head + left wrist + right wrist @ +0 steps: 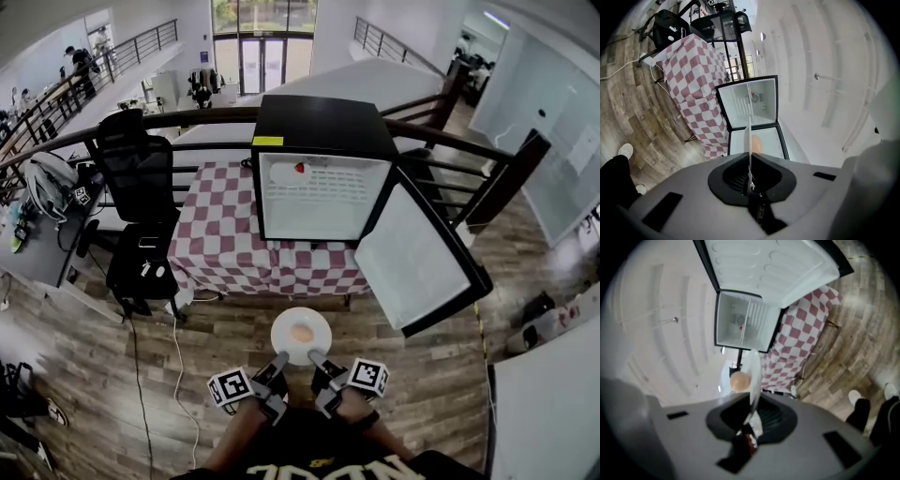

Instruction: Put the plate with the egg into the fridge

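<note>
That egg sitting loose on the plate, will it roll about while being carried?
Probably, if tilted: the egg is rounded and lies unbraced near the middle of the plate. The plate looks stiff and shallow; the left gripper and right gripper each pinch its near rim, which should keep it level. A fall would likely crack the egg.

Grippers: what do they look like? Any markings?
Left gripper and right gripper match: dark bodies, slim grey jaws, each carrying a white cube printed with black square markers. Gripper views show grey housing around a black recess. Wearer's top is dark with pale lettering.
</note>
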The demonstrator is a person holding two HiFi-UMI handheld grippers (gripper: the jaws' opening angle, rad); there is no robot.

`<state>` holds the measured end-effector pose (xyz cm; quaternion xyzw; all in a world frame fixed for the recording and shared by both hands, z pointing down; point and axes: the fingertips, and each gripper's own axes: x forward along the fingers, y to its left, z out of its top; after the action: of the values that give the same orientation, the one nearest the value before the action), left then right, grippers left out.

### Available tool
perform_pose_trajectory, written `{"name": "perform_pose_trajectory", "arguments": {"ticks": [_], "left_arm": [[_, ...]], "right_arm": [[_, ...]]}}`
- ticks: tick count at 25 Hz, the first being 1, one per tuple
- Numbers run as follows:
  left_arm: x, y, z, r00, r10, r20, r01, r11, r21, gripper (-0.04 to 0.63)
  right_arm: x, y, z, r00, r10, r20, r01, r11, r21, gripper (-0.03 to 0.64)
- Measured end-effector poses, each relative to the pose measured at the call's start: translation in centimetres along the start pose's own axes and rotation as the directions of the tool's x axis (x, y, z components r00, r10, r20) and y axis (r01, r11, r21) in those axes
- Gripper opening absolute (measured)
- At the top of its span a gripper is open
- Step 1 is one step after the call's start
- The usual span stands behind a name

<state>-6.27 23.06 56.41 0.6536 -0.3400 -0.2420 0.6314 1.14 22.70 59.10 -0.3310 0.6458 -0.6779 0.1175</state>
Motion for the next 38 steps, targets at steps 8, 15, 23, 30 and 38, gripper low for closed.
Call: {"name": "perform_pose_trajectory", "arguments": {"ticks": [8,15,23,30,38], "left_arm": [[-0.7,1.2,3.1,0.998,-0.002,-0.069,0.000,1.000,-0.028,0.034],[-0.5,2.1,4.3,0.995,0.005,-0.100,-0.010,0.999,-0.047,0.034],[0.4,2.7,6.6,0.996,0.008,-0.083,-0.014,0.998,-0.066,0.034],[1.9,3.3,9.0,0.998,0.034,-0.060,-0.038,0.996,-0.076,0.034],[6.0,2.5,12.6,0.999,0.034,-0.024,-0.036,0.997,-0.063,0.034]], "right_arm": [[3.0,0.1,-1.1,0.998,-0.047,0.035,0.046,0.998,0.039,0.037],[4.1,0.3,-1.1,0.995,-0.086,0.060,0.083,0.996,0.042,0.037],[6.7,0.0,-0.2,0.996,-0.083,0.041,0.081,0.995,0.056,0.037],[9.1,0.3,1.5,0.996,-0.083,0.013,0.083,0.995,0.062,0.037],[12.4,1.8,6.3,0.998,-0.061,-0.005,0.061,0.997,0.045,0.037]]}}
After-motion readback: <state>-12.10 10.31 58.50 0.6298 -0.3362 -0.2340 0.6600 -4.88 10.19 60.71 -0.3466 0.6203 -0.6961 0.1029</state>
